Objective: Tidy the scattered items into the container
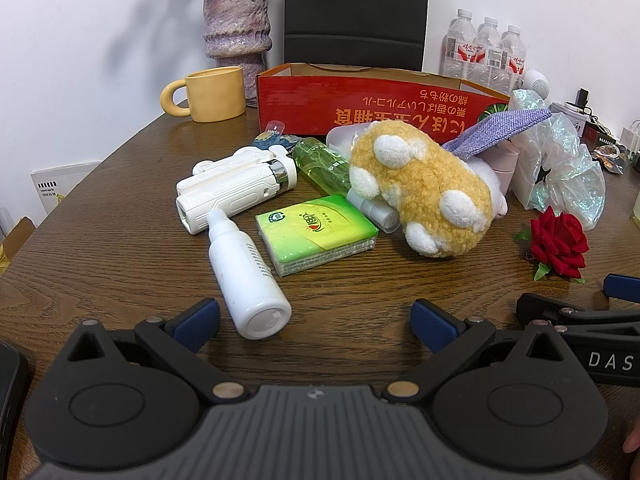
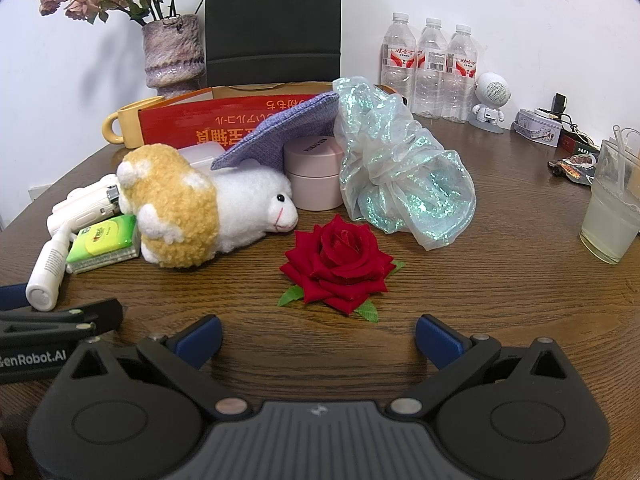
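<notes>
Left wrist view has the left tongs [image 1: 316, 322] at the bottom of the frame, blue tips spread wide with nothing between them, low over the wooden table [image 1: 120, 248]; that wide gap would suit the white bottle [image 1: 248, 276] lying on its side just above the left tip, its base turned toward the camera. Past it at mid-frame lie a green tissue pack [image 1: 316, 234], a white folded gadget [image 1: 236, 186], a green bottle [image 1: 320, 164] and a plush sheep [image 1: 420, 196], crowded and partly touching. The red box [image 1: 376, 100] stands open at upper centre behind the pile, so everything sits outside it; its inside is hidden from this angle

Right wrist view shows the right tongs [image 2: 318, 338] likewise spread and empty at the bottom, lined up on the red rose [image 2: 340, 266] lying alone at mid-frame, an easy item to take singly. Above it sit a pink jar [image 2: 314, 172] and a crumpled shiny wrap [image 2: 404, 168]
</notes>
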The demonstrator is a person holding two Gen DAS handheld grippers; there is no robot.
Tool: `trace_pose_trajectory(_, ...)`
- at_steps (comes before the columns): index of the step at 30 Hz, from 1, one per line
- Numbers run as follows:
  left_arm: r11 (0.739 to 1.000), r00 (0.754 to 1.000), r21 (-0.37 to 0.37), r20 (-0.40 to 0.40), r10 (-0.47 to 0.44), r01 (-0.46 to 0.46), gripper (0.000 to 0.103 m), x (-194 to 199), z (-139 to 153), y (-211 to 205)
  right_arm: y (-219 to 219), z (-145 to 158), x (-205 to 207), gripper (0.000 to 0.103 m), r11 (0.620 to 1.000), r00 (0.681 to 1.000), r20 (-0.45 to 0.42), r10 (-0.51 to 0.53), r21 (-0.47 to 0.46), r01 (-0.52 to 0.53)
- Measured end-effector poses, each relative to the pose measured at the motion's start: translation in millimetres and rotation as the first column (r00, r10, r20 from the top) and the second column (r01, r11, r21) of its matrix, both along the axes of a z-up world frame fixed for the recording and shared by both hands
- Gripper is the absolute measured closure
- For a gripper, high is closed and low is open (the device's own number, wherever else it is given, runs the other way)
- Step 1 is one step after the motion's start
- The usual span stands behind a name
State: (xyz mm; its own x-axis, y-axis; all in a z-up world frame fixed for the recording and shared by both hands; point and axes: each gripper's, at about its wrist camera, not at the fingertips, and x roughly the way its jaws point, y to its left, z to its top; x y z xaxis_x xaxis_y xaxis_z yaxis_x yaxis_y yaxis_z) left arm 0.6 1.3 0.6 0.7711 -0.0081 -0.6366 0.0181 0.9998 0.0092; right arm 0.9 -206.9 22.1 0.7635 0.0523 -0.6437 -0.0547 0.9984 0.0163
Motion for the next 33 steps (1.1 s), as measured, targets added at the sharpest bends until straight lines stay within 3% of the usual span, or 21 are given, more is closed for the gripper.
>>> trace_pose_trajectory(13, 1.0, 1.0, -0.005, 0.002, -0.006, 0.006, 0.0, -0.3, 0.1, 0.6, -0.3, 0.0, 0.5, 0.0, 1.0, 1.0, 0.0, 0.0, 0.002, 0.0)
trace_pose_trajectory(16, 0.996, 0.998, -0.071, 0.014, -0.057, 0.058, 0.0, -2.0, 2.7, 8.7, -1.0, 0.2, 0.4, 0.0, 1.0, 1.0, 0.001, 0.004, 0.005, -0.004)
trace_pose_trajectory(19, 0.965, 0.987, -0.21, 0.013, -0.159, 0.158, 0.0, 2.9, 18.8, 26.6, -5.5, 4.1, -1.9, 0.001, 0.999, 0.999, 0.0, 0.049, 0.017, -0.049)
trace_pose_trajectory(20, 0.962, 0.985, -0.207, 0.037, -0.171, 0.175, 0.0, 7.6, 26.3, 31.4, -7.3, 6.1, -2.1, 0.003, 0.998, 0.998, 0.0, 0.063, 0.021, -0.063)
trace_pose_trajectory(22, 0.965, 0.973, -0.141, 0.1, -0.209, 0.222, 0.0, 17.9, 40.4, 36.4, -10.2, 12.6, 8.2, 0.003, 0.998, 0.998, 0.018, 0.066, 0.007, -0.066)
trace_pose_trajectory(24, 0.956, 0.952, -0.035, 0.104, -0.287, 0.292, 0.0, 29.4, 49.7, 30.9, -13.1, 19.1, 18.5, 0.003, 0.998, 0.997, 0.035, 0.069, -0.006, -0.069)
trace_pose_trajectory(25, 0.938, 0.933, 0.011, 0.106, -0.345, 0.346, 0.0, 34.1, 49.8, 26.3, -14.5, 22.3, 23.7, 0.004, 0.997, 0.997, 0.044, 0.071, -0.013, -0.071)
trace_pose_trajectory(27, 0.891, 0.889, 0.091, 0.074, -0.452, 0.445, 0.0, 46.0, 41.9, 16.5, -14.9, 24.5, 34.0, 0.014, 0.996, 0.996, 0.038, 0.083, -0.024, -0.082)
trace_pose_trajectory(28, 0.877, 0.88, 0.117, 0.039, -0.474, 0.467, 0.0, 53.0, 35.9, 11.7, -13.5, 22.2, 37.6, 0.022, 0.995, 0.995, 0.023, 0.095, -0.032, -0.094)
trace_pose_trajectory(33, 0.848, 0.856, 0.119, -0.095, -0.508, 0.517, 0.004, 73.6, 21.2, 0.3, -13.4, 12.2, 40.6, 0.03, 0.992, 0.993, 0.001, 0.119, -0.036, -0.118)
